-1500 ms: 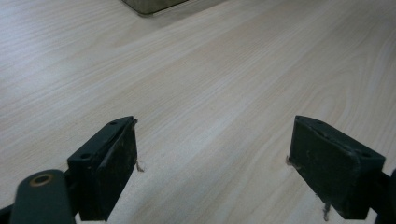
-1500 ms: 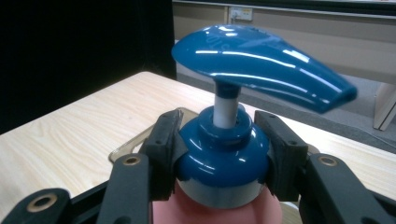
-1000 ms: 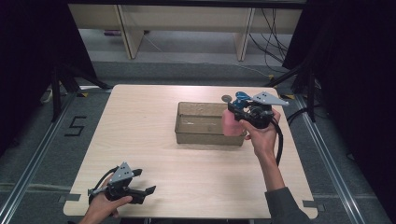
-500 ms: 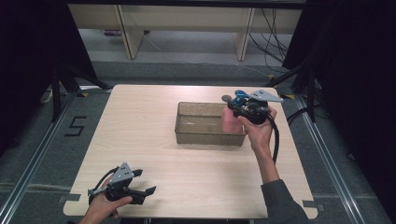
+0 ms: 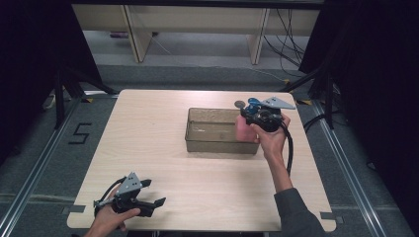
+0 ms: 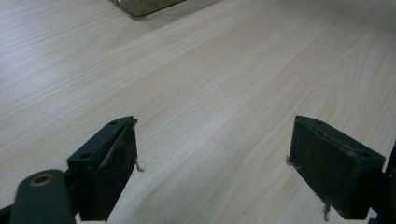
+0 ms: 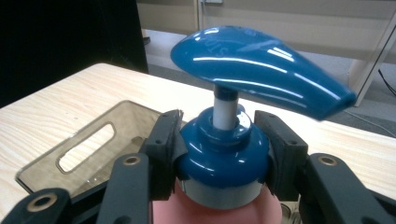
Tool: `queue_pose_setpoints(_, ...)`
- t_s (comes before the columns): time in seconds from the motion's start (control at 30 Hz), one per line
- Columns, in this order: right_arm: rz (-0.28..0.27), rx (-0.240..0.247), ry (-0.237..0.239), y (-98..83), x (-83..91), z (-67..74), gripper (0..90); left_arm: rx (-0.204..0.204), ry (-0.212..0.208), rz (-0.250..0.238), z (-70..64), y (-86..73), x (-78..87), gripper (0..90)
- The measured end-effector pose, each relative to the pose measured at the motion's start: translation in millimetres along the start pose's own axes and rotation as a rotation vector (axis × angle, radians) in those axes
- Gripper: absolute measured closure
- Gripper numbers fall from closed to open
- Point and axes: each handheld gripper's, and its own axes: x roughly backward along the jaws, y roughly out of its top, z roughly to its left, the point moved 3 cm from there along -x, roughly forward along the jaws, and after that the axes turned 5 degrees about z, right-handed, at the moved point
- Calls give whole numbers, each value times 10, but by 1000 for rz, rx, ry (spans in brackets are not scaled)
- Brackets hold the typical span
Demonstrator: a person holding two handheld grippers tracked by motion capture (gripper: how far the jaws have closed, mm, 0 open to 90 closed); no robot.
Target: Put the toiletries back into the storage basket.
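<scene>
— While the right gripper (image 7: pixel 219 154) sits over the far right part of the desk (image 5: pixel 163 148), what has it got hold of?

— A pump bottle (image 7: pixel 224 158). From the right gripper view, both black jaws are clamped on the blue collar just under the pump, one on each side, pads pressed against it. The blue pump head (image 7: pixel 261 70) sticks out above them on a white stem, and the pink body of the bottle drops away below the jaws.

— Any brand or label on it?

— Some raised lettering runs along the top of the pump head, but it catches the glare and I can't read it. No label shows on the pink body from either view.

— Where is the bottle on the desk?

— From the high view, the bottle (image 5: pixel 243 129) is at the right end of the clear tray (image 5: pixel 210 132), which stands right of the desk's middle, towards the far edge. The pink body seems to be inside the tray's right end, though whether it touches the bottom I cannot tell.

— And the other hand?

— The left gripper (image 5: pixel 148 205) lies at the near left corner of the desk, the hand wrapped around it. Its own view shows the jaws standing wide apart with only bare wood between them. A corner of the tray (image 6: pixel 140 5) peeks in at the top of that view.

— Any writing elsewhere?

— A black "5" (image 5: pixel 80 133) is marked on the floor, off the desk's left edge.
</scene>
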Motion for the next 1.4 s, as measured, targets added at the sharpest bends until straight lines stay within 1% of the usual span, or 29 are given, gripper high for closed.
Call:
queue_pose_setpoints(0.03,4,0,-12,-26,-5,-24,532,1,4,14,15,5,17,148)
queue_pose_setpoints(0.17,8,7,-17,-50,-20,-57,532,3,-1,5,15,3,19,148)
queue_pose_setpoints(0.2,10,-11,-20,-70,-28,-56,532,4,2,10,18,6,22,148)
queue_pose_setpoints(0.23,18,16,-21,-86,-32,-74,531,-2,4,19,26,7,26,148)
queue_pose_setpoints(0.27,19,-8,-15,-102,-39,-57,531,-2,4,19,26,7,26,147)
queue_pose_setpoints(0.3,21,13,-17,-110,-47,-77,532,4,1,5,18,3,19,147)
queue_pose_setpoints(0.4,25,2,-9,-126,-53,-78,531,4,3,6,25,2,24,148)
queue_pose_setpoints(0.43,28,9,-22,-136,-55,-89,531,8,7,9,26,7,29,147)
queue_pose_setpoints(0.5,27,8,-27,-142,-53,-91,532,9,12,3,21,5,29,148)
queue_pose_setpoints(0.53,28,15,-27,-160,-51,-110,532,-2,21,14,34,2,35,147)
queue_pose_setpoints(0.57,27,12,-24,-165,-51,-111,531,11,11,1,25,7,27,147)
queue_pose_setpoints(0.6,27,12,-24,-165,-51,-111,531,11,11,1,25,7,27,148)
queue_pose_setpoints(0.63,37,-3,-21,-170,-45,-103,532,10,13,2,24,6,26,148)
queue_pose_setpoints(0.67,45,-36,-18,-186,-38,-78,531,3,5,9,27,2,32,147)
queue_pose_setpoints(0.7,38,-7,-21,-200,-46,-92,531,1,2,6,25,0,31,148)
queue_pose_setpoints(0.83,42,2,-17,-225,-58,-86,532,4,7,-1,20,3,29,148)
queue_pose_setpoints(0.87,38,27,-38,-226,-51,-101,531,2,5,10,18,0,37,148)
queue_pose_setpoints(0.9,44,0,-22,-245,-63,-74,531,1,6,9,28,0,34,147)
queue_pose_setpoints(0.97,50,-5,-23,-251,-58,-61,531,8,7,9,25,6,32,148)
queue_pose_setpoints(1.0,45,6,-19,-255,-64,-65,531,12,14,1,20,5,28,147)
queue_pose_setpoints(1.03,49,29,-25,-255,-60,-82,532,3,4,8,24,-2,35,147)
queue_pose_setpoints(1.07,49,24,-13,-260,-71,-70,531,2,7,7,27,-3,33,148)
queue_pose_setpoints(1.1,62,-21,-17,-272,-61,-38,531,9,6,9,25,2,34,148)
queue_pose_setpoints(1.13,53,11,-12,-270,-71,-64,531,10,7,9,26,4,32,147)
queue_pose_setpoints(1.17,52,-10,-13,-275,-67,-43,531,10,6,9,24,5,33,147)
queue_pose_setpoints(1.2,56,6,-23,-280,-69,-60,532,-5,14,17,35,-2,38,147)
queue_pose_setpoints(1.27,52,-8,-15,-295,-78,-50,531,4,13,12,24,-2,39,147)
queue_pose_setpoints(1.3,52,13,-18,-303,-86,-81,531,15,13,0,23,5,29,148)
queue_pose_setpoints(1.4,51,24,-29,-313,-81,-106,531,10,15,9,18,2,44,148)
